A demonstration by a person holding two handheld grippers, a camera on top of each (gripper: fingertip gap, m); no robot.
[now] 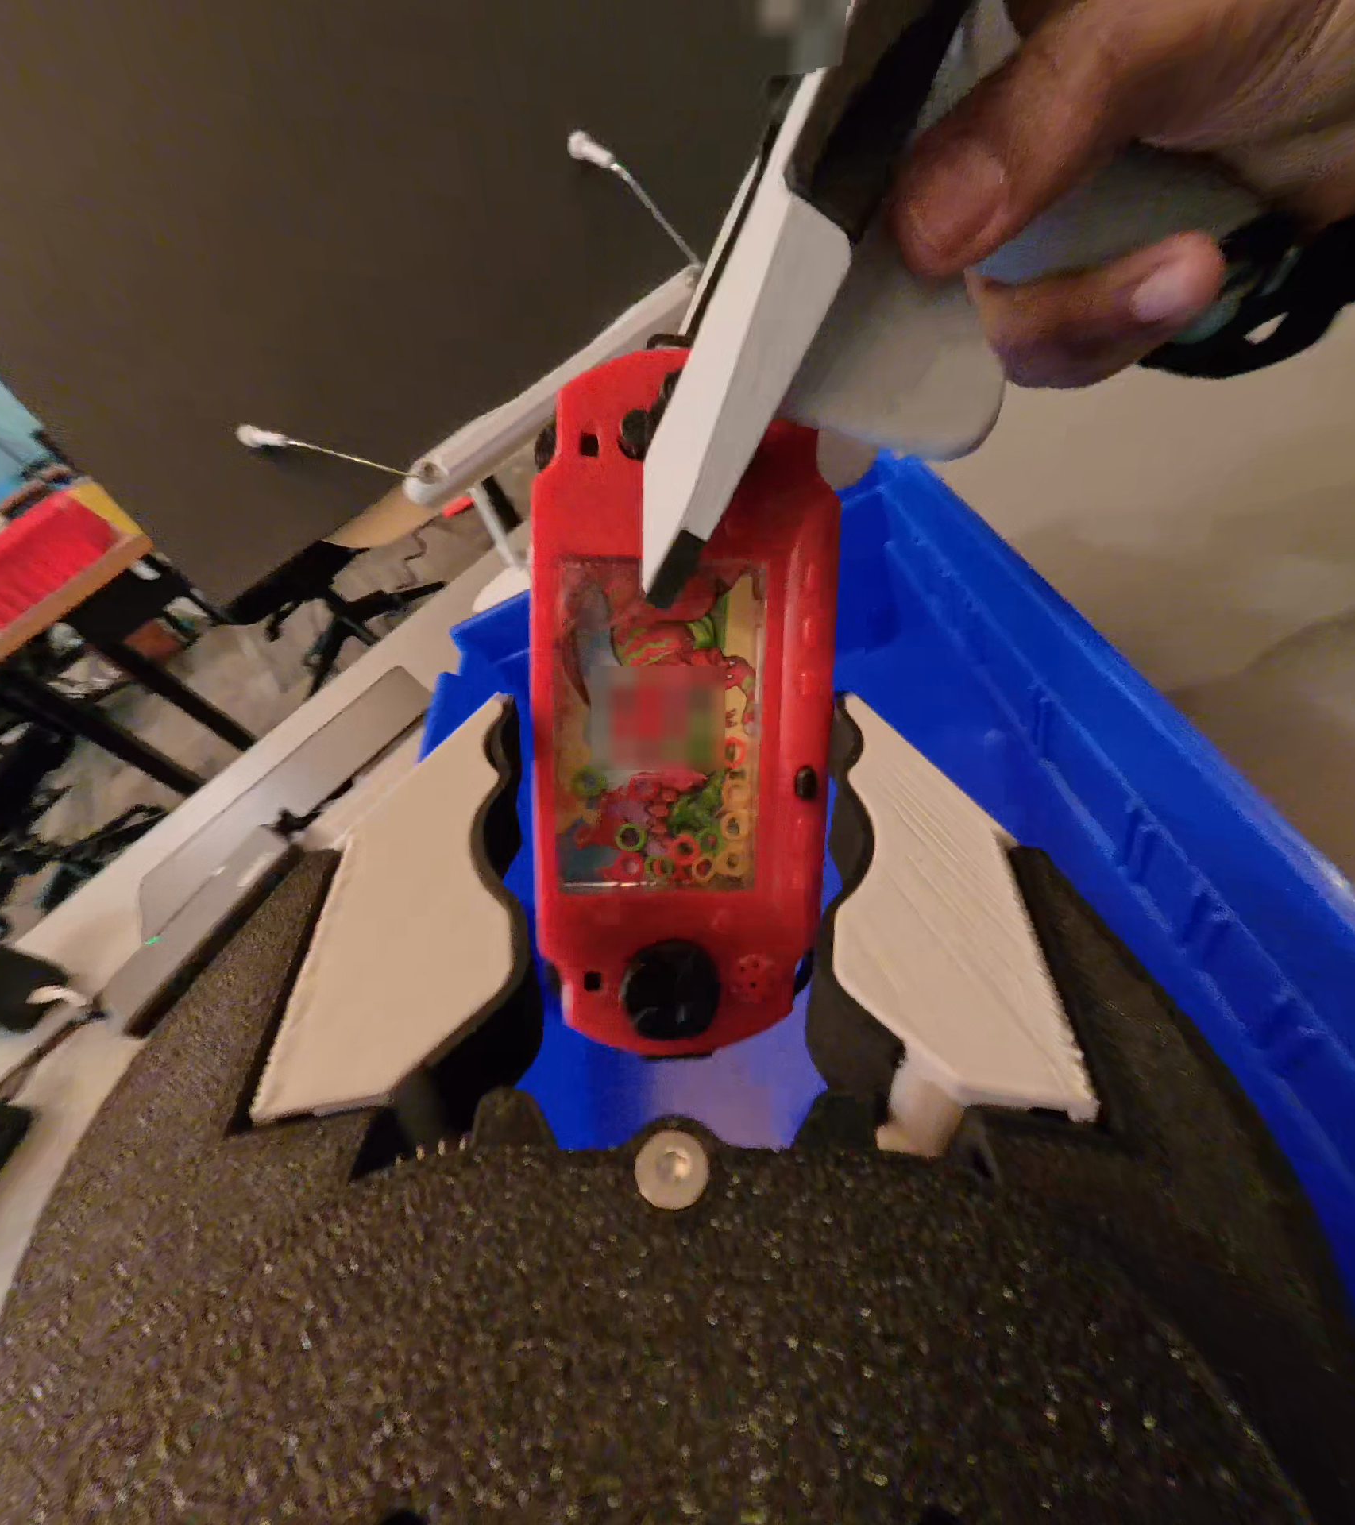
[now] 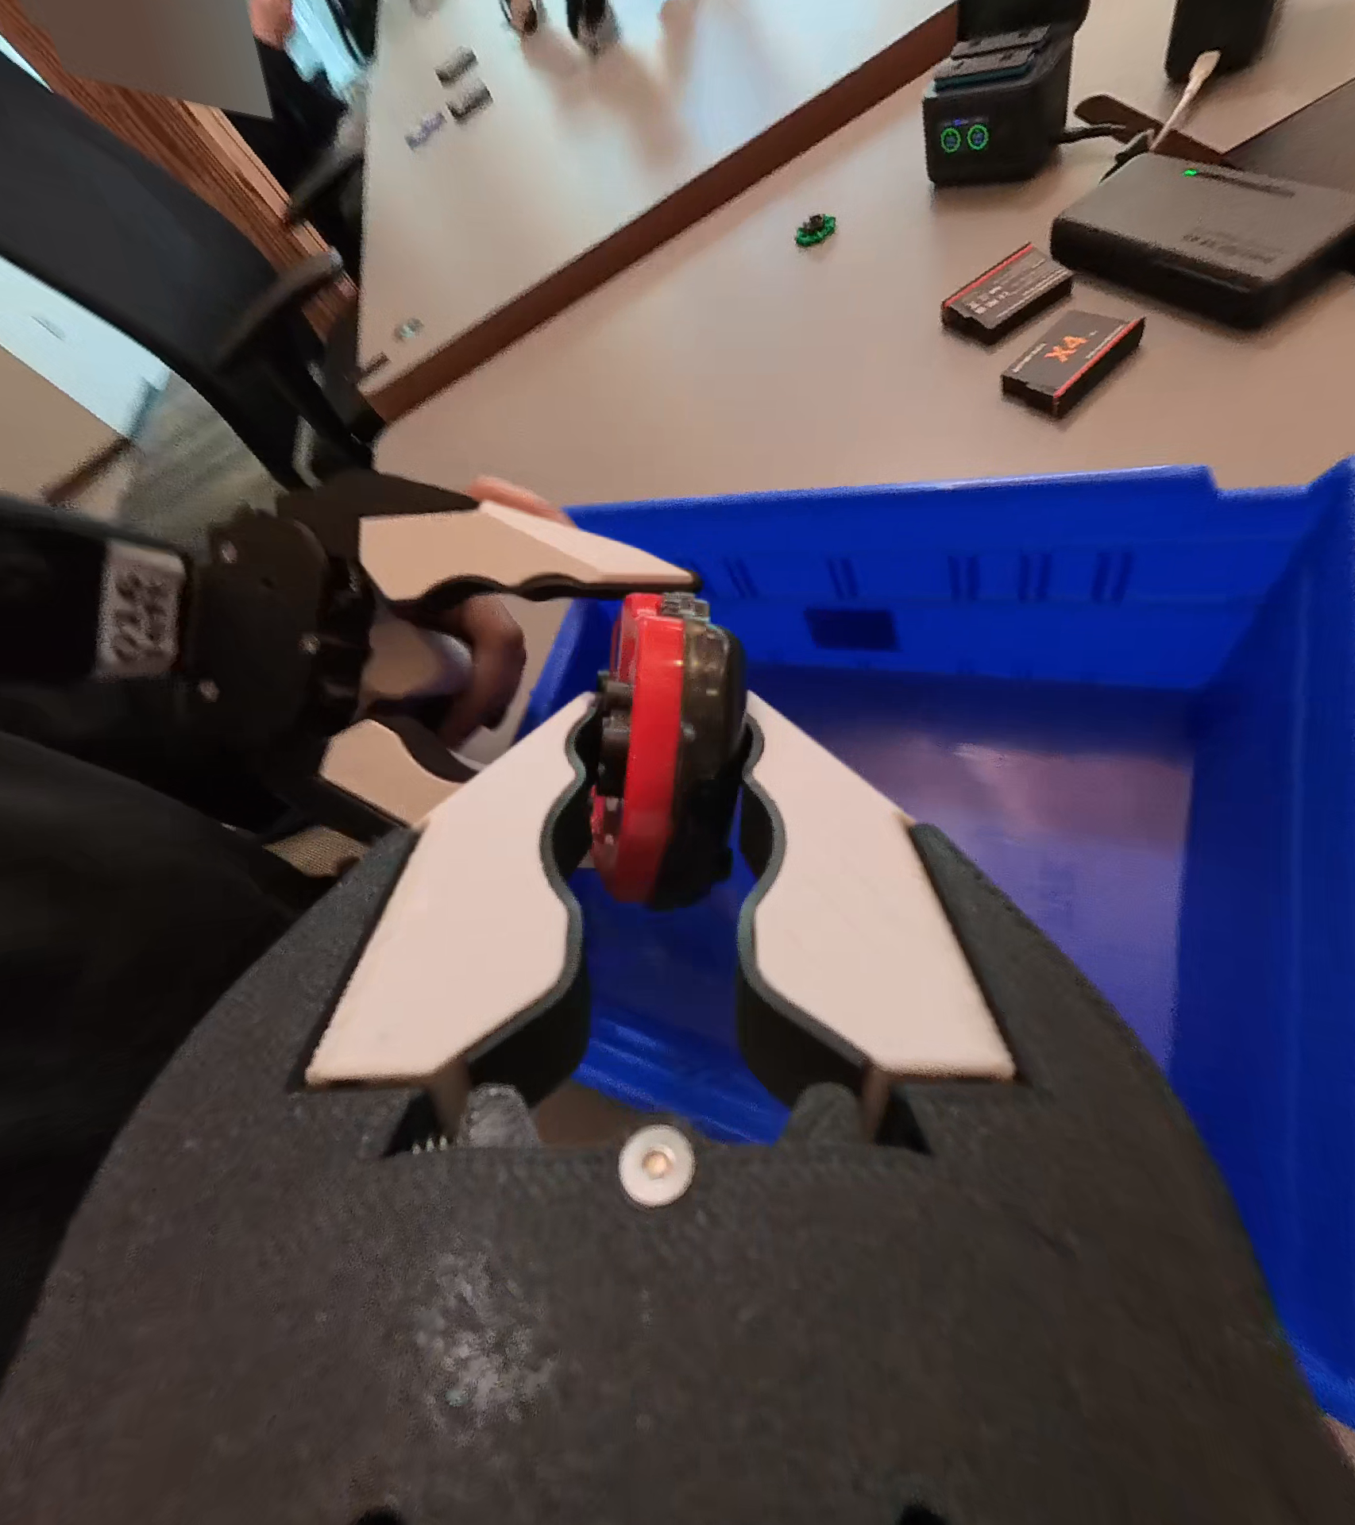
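My right gripper [image 2: 666,743] was clamped on the red handheld water ring-toss game [image 2: 658,759], front and back, holding it on edge above the blue bin [image 2: 1277,825]. My left gripper [image 1: 674,743] bracketed the game's [image 1: 682,710] side edges; firm contact I couldn't tell. Both sat over the bin's left end. Game not set down. Beyond, near the table's [image 2: 740,371] far edge: two battery packs [image 2: 1070,363], a charger [image 2: 979,124].

My two claws crowd the red handheld water game [image 1: 686,743] over the blue bin [image 2: 1277,825]; my right gripper [image 2: 666,734] clamps it across its thickness, my left gripper [image 1: 674,792] flanks its sides. The bin's far and right walls hem the interior, whose floor lies open. Farther right on the table [image 2: 740,371], two black battery packs [image 2: 1070,367] and a black box [image 2: 1210,235] block passage.
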